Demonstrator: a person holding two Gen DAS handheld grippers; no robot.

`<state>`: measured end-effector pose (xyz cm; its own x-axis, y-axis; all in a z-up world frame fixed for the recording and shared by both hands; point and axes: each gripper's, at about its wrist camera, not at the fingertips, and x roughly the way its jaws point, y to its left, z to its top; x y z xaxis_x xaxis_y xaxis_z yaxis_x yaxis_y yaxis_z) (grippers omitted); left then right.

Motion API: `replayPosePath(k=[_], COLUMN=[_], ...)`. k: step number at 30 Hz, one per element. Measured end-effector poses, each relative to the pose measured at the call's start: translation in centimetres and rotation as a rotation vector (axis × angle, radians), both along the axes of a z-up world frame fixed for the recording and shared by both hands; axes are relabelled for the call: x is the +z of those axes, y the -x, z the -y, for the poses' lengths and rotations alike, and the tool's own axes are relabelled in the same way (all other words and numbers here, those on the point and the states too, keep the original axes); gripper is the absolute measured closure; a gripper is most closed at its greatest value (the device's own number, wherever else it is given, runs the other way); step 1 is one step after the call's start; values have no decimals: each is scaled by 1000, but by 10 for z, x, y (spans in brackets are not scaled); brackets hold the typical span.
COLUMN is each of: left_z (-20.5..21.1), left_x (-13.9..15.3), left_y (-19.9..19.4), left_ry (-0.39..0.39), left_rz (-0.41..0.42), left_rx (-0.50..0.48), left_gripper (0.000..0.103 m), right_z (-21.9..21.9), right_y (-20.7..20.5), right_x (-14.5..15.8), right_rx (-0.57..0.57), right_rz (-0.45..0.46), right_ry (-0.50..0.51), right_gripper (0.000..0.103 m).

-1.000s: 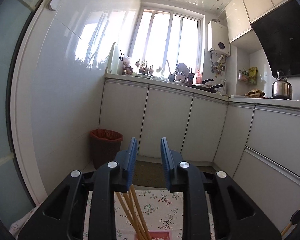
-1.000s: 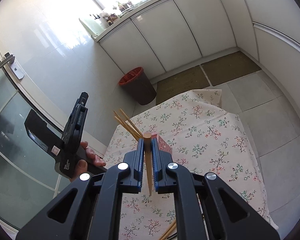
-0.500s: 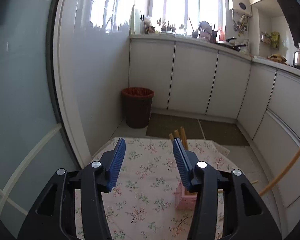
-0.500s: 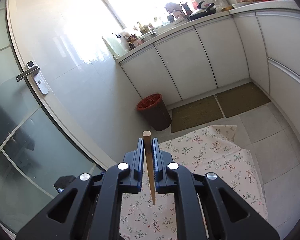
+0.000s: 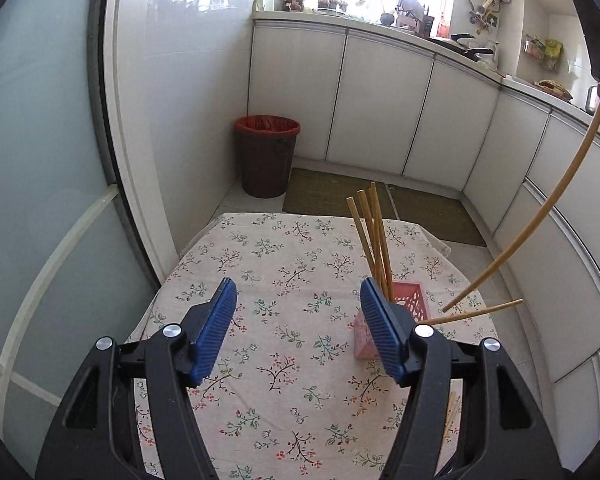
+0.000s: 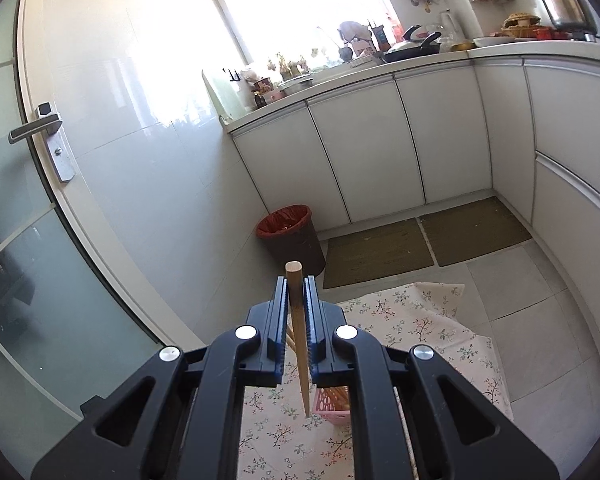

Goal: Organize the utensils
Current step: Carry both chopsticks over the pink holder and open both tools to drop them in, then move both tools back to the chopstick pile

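A pink slotted holder point(image 5: 408, 300) stands on the floral tablecloth point(image 5: 284, 280) with several wooden chopsticks point(image 5: 374, 236) leaning in it. My left gripper point(image 5: 300, 320) is open and empty, low over the cloth just left of the holder. My right gripper point(image 6: 296, 300) is shut on one chopstick point(image 6: 298, 332), held upright with its tip above the holder point(image 6: 334, 402). That chopstick also shows in the left wrist view point(image 5: 540, 220), coming down from the upper right. Another chopstick point(image 5: 472, 312) lies on the cloth right of the holder.
A brown bin with a red liner point(image 5: 266, 156) stands on the floor beyond the table. White cabinets point(image 5: 380, 104) run along the back and right. A glass door point(image 6: 40, 200) is at the left. More chopsticks point(image 5: 452, 412) lie near the cloth's front right.
My left gripper has tilted down toward the table and opened wider. My right gripper has risen and tilted up, carrying the chopstick over the holder.
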<state>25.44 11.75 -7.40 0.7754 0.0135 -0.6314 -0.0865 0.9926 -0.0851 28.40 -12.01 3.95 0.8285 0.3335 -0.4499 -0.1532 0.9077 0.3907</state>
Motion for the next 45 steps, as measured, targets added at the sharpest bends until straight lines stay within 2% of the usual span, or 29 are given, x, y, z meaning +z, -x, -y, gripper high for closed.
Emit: replayPosePath(k=[7, 12, 15, 19, 21, 23, 25, 28, 31, 35, 38, 41, 45], left_z=[2, 0, -2, -4, -4, -1, 3, 11, 18, 29, 39, 51, 70], left_x=[-7, -13, -14, -11, -9, -8, -6, -4, -1, 0, -2, -6, -24], left_y=[-4, -8, -8, -6, -4, -2, 1, 6, 10, 14, 16, 17, 14], left_ry=[0, 1, 5, 8, 13, 16, 9, 1, 0, -17, -27, -49, -68], left_rz=[-14, -31, -37, -30, -32, -30, -29, -30, -31, -38, -46, -62, -137], left_rx=[-13, -10, -9, -11, -19, -30, -40, -59, -72, -95, -114, -142, -202], left_gripper=[42, 42, 42, 42, 41, 39, 34, 32, 22, 14, 9, 7, 7], right_z=[-17, -33, -45, -42, -40, -38, -37, -34, -28, -14, 1, 19, 43], right_y=[-22, -34, -42, -33, -24, -12, -3, 12, 27, 45, 57, 69, 81], right_x=[-30, -78, -106, -100, -88, -79, -74, -76, -81, -85, -87, -91, -101], right_rx=[-16, -2, 15, -7, -20, -33, -42, -63, -99, -166, -226, -247, -288], right_rz=[7, 27, -24, -22, -6, 11, 11, -17, -41, -50, -54, -59, -90], right_ry=[78, 144, 182, 171, 168, 170, 178, 192, 205, 222, 211, 178, 172], right_gripper=[94, 92, 92, 90, 84, 71, 69, 54, 46, 32, 18, 8, 7])
